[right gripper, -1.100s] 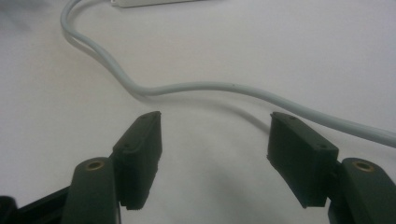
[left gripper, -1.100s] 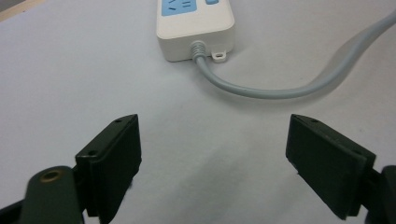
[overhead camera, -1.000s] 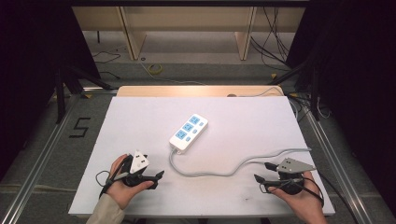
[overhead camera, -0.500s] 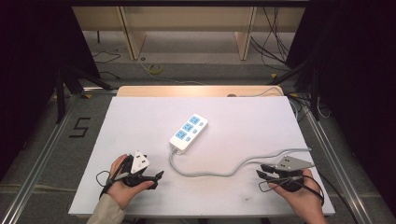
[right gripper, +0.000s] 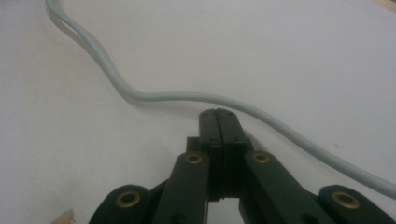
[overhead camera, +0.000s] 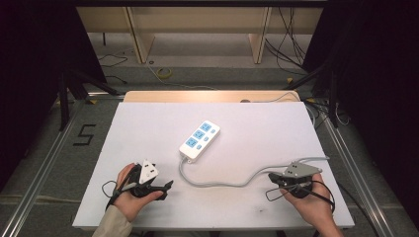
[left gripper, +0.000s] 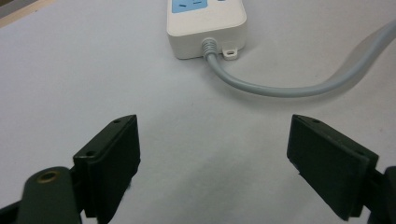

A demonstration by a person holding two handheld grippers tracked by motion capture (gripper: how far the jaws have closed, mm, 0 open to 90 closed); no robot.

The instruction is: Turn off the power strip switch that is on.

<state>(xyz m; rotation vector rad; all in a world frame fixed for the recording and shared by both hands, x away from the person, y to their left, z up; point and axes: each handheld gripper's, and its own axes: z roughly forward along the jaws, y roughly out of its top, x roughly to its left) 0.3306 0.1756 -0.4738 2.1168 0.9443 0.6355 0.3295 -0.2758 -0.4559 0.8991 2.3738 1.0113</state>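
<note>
white tabletop [overhead camera: 148, 128] is carrying a power strip [overhead camera: 199, 140] at frame centre, its grey cord [overhead camera: 232, 182] trailing toward the lower right. left gripper [left gripper: 212, 154] is waiting with jaws wide apart. right gripper [right gripper: 218, 115] has just been closing, jaws together on nothing, just short of the cord. handling is seemingly not yet starting.

A white table [overhead camera: 148, 123] on grey floor [overhead camera: 39, 148] marked "5" [overhead camera: 85, 135].
</note>
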